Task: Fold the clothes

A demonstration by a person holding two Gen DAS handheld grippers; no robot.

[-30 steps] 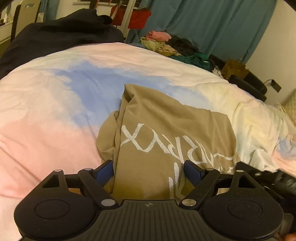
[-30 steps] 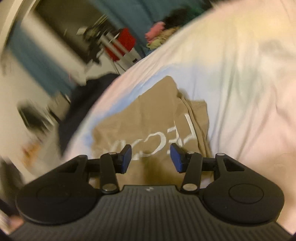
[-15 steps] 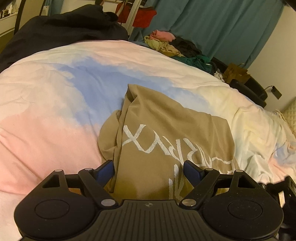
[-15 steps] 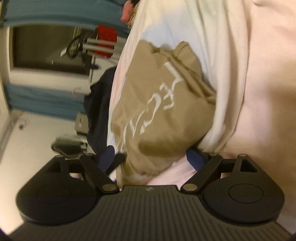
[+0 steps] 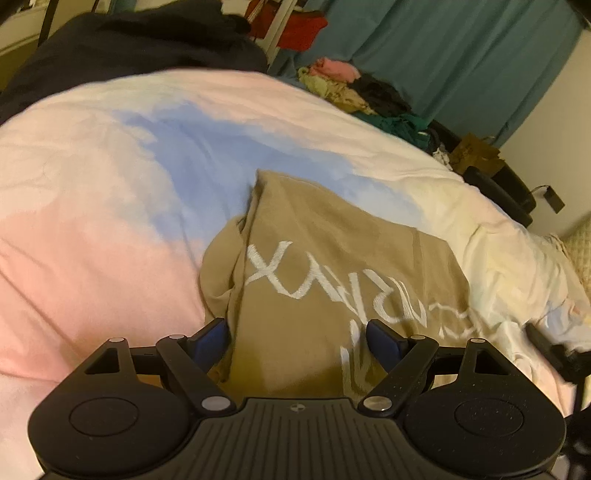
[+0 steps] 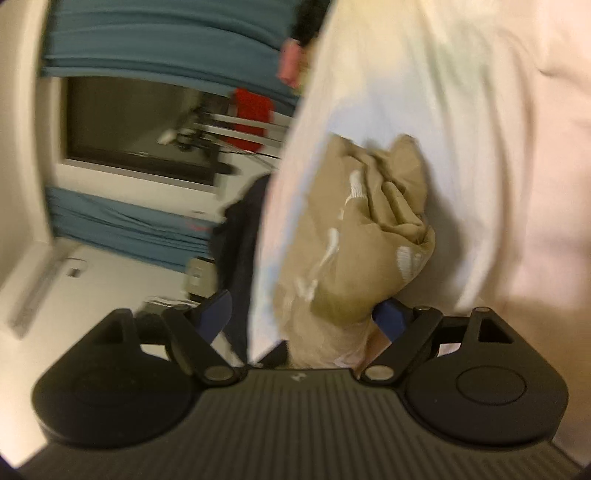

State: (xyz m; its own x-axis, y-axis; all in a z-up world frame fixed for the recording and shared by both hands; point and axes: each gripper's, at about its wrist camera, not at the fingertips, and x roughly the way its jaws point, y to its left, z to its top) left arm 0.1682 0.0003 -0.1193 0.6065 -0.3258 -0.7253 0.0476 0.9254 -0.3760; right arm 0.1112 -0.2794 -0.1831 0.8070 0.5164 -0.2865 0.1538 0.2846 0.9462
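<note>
On the bed [image 5: 110, 229], with its pink, blue and pale yellow cover, I have a tan shirt [image 5: 332, 266] lying partly folded, white lettering facing up and reading upside down from my left camera. One side of the shirt is bunched into a loose fold at its left edge. My left gripper [image 5: 297, 338] sits over the near edge of the shirt with its jaws wide apart; the blue pads [image 5: 210, 338] stand either side of the cloth without pressing on it.

From my right camera the whole scene is rolled onto its side and smeared by blur. My right gripper [image 6: 303, 317] has just been opening its jaws, and they now stand wide. The near end of the shirt [image 6: 354, 236] hangs bunched between them, and the right-hand pad [image 6: 391, 317] looks to touch the cloth, but the left-hand one is clear of it, so I see no clamp. In the left view the right gripper's dark body [image 5: 561, 354] shows at the right edge, just beside the shirt's far corner.

Beyond the bed I can see a dark blanket [image 5: 122, 40] heaped at the far left, a pile of mixed clothes [image 5: 354, 88] at the far edge, and teal curtains [image 5: 461, 48] behind them. A red cloth [image 5: 301, 31] hangs on a rack.
</note>
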